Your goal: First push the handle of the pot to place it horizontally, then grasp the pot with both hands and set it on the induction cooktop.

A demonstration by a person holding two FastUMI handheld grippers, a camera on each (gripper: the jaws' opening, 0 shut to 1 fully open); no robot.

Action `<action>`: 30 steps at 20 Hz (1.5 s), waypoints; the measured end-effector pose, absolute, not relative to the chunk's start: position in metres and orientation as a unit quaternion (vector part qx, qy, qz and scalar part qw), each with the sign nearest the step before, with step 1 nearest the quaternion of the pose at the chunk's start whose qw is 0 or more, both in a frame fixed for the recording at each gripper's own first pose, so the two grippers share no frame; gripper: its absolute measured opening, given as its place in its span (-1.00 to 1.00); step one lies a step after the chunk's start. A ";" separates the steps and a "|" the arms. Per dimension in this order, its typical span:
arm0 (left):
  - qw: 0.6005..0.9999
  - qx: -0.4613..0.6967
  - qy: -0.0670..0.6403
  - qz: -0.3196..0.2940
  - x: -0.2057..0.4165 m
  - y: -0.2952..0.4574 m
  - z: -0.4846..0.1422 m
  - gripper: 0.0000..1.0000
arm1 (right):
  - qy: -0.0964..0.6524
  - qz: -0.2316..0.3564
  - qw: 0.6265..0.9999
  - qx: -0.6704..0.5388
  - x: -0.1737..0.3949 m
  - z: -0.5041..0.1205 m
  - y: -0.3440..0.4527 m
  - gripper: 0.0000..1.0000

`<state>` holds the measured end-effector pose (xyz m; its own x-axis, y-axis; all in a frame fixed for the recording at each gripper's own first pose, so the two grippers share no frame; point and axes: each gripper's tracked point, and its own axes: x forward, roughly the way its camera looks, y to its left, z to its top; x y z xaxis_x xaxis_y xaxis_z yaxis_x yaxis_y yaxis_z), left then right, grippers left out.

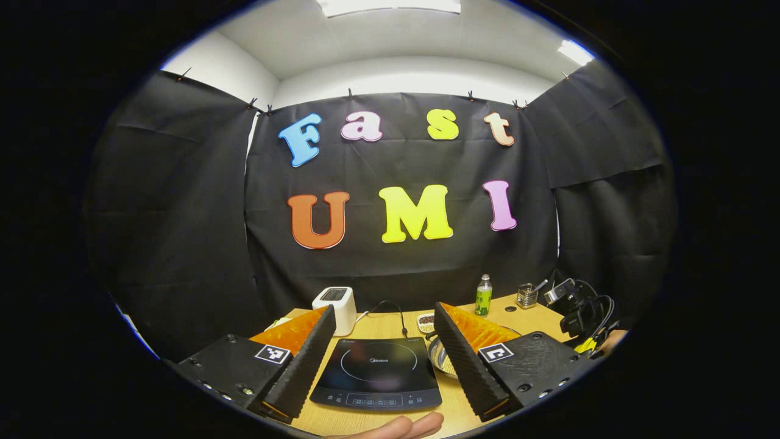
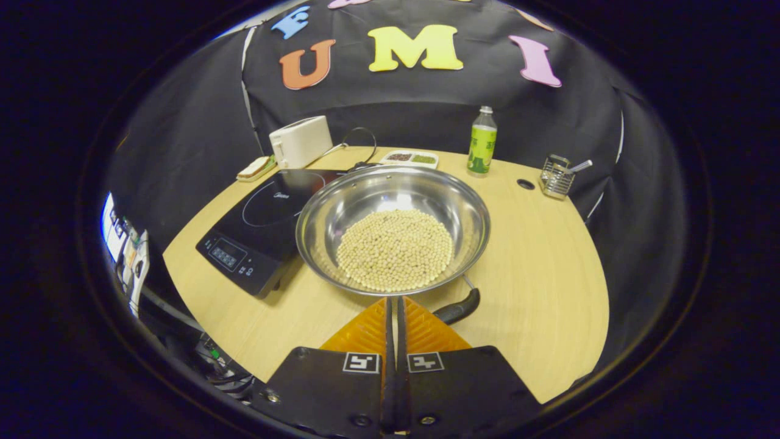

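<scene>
A steel pot holding pale beans stands on the wooden table, just right of the black induction cooktop. Its black handle points toward the near right. My right gripper is shut with nothing between its fingers, its tips at the pot's near rim and just left of the handle. My left gripper is open wide above the table, with the cooktop between its fingers. A sliver of the pot shows behind the right-hand finger.
A white toaster, a slice of bread on a small plate, a two-part snack tray, a green bottle and a metal holder line the table's far side. A person's fingers show at the near edge.
</scene>
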<state>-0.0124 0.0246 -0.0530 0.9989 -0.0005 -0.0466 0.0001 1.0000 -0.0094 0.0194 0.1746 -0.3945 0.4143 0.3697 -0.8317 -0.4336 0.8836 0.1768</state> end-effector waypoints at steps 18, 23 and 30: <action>1.000 -0.007 0.003 -0.012 -0.004 0.014 -0.044 0.92 | 0.509 0.250 0.823 -0.034 0.031 -0.428 0.160 -0.99; 1.000 -0.009 0.001 -0.013 0.001 0.018 -0.046 0.92 | 0.514 0.237 0.823 -0.048 0.036 -0.431 0.152 -0.99; 1.000 -0.017 0.003 -0.016 0.011 0.028 -0.054 0.92 | 0.524 0.224 0.821 -0.041 0.049 -0.441 0.145 -0.98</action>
